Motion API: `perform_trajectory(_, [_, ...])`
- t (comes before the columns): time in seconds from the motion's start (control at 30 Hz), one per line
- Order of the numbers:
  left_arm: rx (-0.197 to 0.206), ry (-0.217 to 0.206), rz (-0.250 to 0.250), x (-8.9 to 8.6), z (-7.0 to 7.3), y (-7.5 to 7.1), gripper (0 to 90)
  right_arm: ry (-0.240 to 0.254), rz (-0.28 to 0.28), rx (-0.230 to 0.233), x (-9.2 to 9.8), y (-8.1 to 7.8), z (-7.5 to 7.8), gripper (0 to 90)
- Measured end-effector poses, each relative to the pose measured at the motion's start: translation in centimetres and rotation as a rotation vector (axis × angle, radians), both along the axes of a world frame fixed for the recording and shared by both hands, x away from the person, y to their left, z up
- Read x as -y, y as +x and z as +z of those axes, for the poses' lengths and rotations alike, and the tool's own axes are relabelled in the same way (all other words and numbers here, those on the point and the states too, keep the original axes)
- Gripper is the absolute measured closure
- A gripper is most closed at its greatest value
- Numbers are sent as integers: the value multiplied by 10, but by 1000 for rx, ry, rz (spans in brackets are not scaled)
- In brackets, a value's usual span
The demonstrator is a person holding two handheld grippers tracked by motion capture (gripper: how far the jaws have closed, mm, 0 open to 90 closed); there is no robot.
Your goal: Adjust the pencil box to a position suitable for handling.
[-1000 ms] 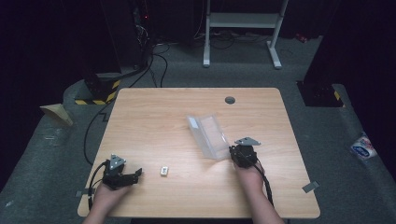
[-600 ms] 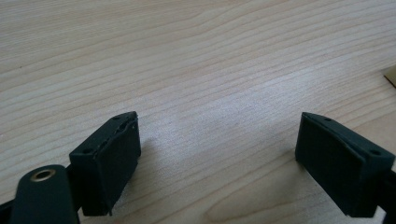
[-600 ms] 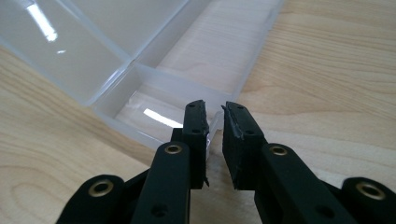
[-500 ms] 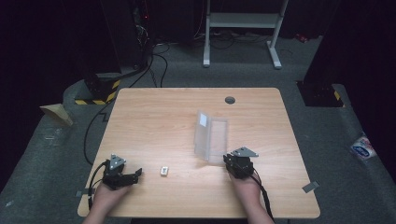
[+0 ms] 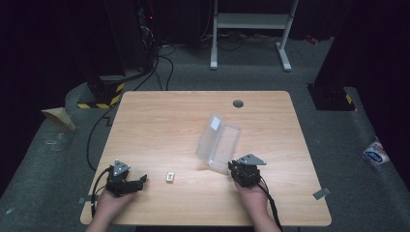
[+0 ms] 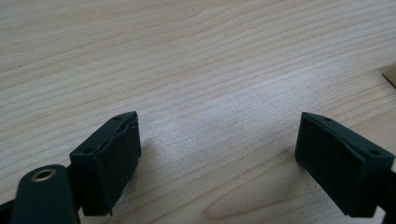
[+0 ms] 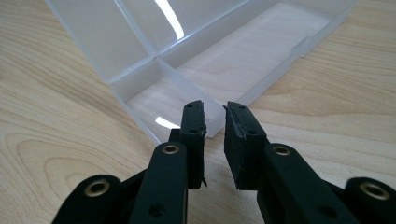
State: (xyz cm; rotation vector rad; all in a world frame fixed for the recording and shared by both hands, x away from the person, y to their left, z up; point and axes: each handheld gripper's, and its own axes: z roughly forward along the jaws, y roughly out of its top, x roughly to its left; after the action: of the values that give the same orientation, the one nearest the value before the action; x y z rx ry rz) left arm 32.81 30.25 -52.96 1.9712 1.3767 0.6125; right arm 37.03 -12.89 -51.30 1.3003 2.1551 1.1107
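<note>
Small white block (image 5: 169, 177) left of clear box (image 5: 218, 141)

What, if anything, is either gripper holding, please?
Nothing: the right gripper, jaws just opened slightly, stops short of the clear box; the left gripper is open.

The desk (image 5: 159, 121) has a light wood-grain top with rounded corners and a round grey cable grommet (image 5: 238, 103) near its far edge. It stands on grey carpet (image 5: 338, 145). Beyond the desk, a white metal stand (image 5: 251, 21) rests on two feet. Black cables (image 5: 164, 58) run across the carpet at the far left, beside a block with yellow-black hazard striping (image 5: 99, 99). The surroundings are dark; light falls mainly on the desk.
</note>
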Motion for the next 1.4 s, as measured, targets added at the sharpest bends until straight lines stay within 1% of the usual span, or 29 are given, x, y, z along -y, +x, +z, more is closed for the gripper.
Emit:
perform_trajectory(0.07, [0,0,0,0,0,0,146,-4,12,-13,-4,1,-3,776])
perform_trajectory(0.13, [-1,-5,2,0,0,0,146,-5,20,-11,-6,0,-4,776])
perform_trajectory(0.17, [-1,-4,1,0,0,0,146,0,33,-9,-12,-2,-4,775])
perform_trajectory(0.2, [-1,-4,1,0,0,0,146,0,33,-9,-12,-2,-4,775])
perform_trajectory(0.23, [-1,-4,1,0,0,0,146,0,50,-7,-18,-3,-4,773])
perform_trajectory(0.37, [-2,-4,-1,0,0,0,146,2,76,-9,-29,-3,-4,768])
perform_trajectory(0.43, [1,2,-3,0,0,0,146,0,81,-2,-31,-2,-3,767])
perform_trajectory(0.5, [0,-2,-2,0,0,0,146,-1,78,-4,-31,-1,-3,765])
perform_trajectory(0.53, [1,2,-4,0,0,0,146,-6,81,0,-30,0,-3,765])
perform_trajectory(0.6, [0,-4,-1,0,0,0,146,-17,79,2,-27,4,0,763])
perform_trajectory(0.63, [-1,-4,-1,0,0,0,146,-18,63,2,-23,8,2,761])
perform_trajectory(0.67, [-1,-4,-1,0,0,0,146,-18,63,2,-23,8,2,761])
perform_trajectory(0.73, [0,-3,-1,0,0,0,146,-28,47,9,-19,13,4,756])
perform_trajectory(0.8, [-1,-4,-1,0,0,0,146,-35,24,20,-14,20,7,748])
perform_trajectory(0.83, [-1,-4,0,0,0,-1,146,-40,-5,29,-8,28,9,742])
perform_trajectory(0.87, [-1,-4,0,0,0,-1,146,-40,-5,29,-8,28,9,742])
perform_trajectory(0.93, [-1,-3,0,0,0,-1,146,-27,-56,39,5,39,12,725])
perform_trajectory(0.97, [-1,-4,0,0,0,-1,146,-27,-109,40,18,49,14,704])
perform_trajectory(1.0, [-1,-4,0,0,0,-1,146,-35,-126,43,23,54,13,697])
perform_trajectory(1.03, [-1,-4,0,0,0,-1,146,-35,-126,43,23,54,13,697])
perform_trajectory(1.07, [-1,-4,0,0,0,-1,146,-45,-158,38,33,64,13,690])
perform_trajectory(1.1, [-1,-4,0,0,0,-1,146,-43,-173,33,37,68,12,690])
perform_trajectory(1.13, [-1,-4,0,0,0,-1,146,-43,-173,33,37,68,12,690])
perform_trajectory(1.17, [-1,-4,0,0,0,-1,146,-33,-194,28,44,76,12,693])
perform_trajectory(1.2, [-1,-4,0,0,0,-1,147,-28,-202,22,46,80,12,697])
perform_trajectory(1.3, [0,-4,0,0,0,-1,146,-29,-196,13,46,90,11,703])
perform_trajectory(1.33, [0,-4,0,0,0,-1,146,-29,-196,13,46,90,11,703])
perform_trajectory(1.37, [-1,-4,2,0,0,-1,146,-45,-192,-3,45,96,9,703])
perform_trajectory(1.4, [0,-3,2,1,0,-1,146,-45,-192,-3,45,96,9,703])
